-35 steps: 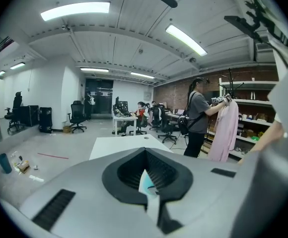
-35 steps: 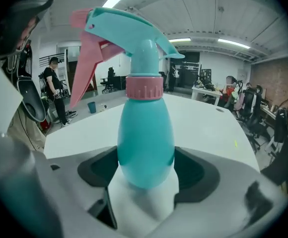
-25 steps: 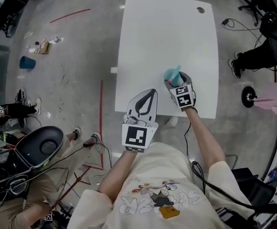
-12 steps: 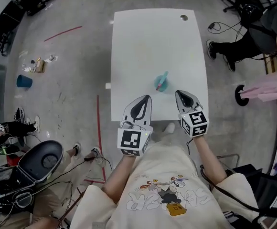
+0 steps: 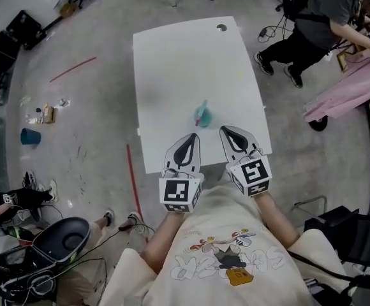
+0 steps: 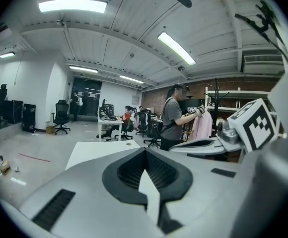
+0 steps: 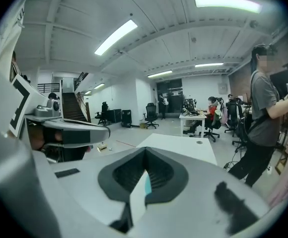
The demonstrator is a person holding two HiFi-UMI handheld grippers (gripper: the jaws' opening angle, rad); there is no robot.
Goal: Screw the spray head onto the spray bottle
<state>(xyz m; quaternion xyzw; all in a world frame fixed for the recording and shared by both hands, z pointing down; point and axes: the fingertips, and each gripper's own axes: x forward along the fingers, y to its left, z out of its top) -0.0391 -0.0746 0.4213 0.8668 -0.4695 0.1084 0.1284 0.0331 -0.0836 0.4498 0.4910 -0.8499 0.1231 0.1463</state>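
Materials and finishes, table and surroundings
Table (image 5: 185, 56): white top, smooth, matt; spray bottle (image 5: 201, 115) on the table's near half: teal plastic, smooth; left gripper (image 5: 194, 136) and right gripper (image 5: 225, 131) over the table's near edge: pale grey matt plastic shells, black ribbed pads (image 6: 124, 172), marker cubes (image 5: 178, 193) in flat black-and-white print; floor (image 5: 96, 107) round the table: grey concrete, dull, stained and scuffed; T-shirt (image 5: 217, 260) below the table's near edge: cream cloth, printed; garment (image 5: 347, 88) right of the table: pink cloth
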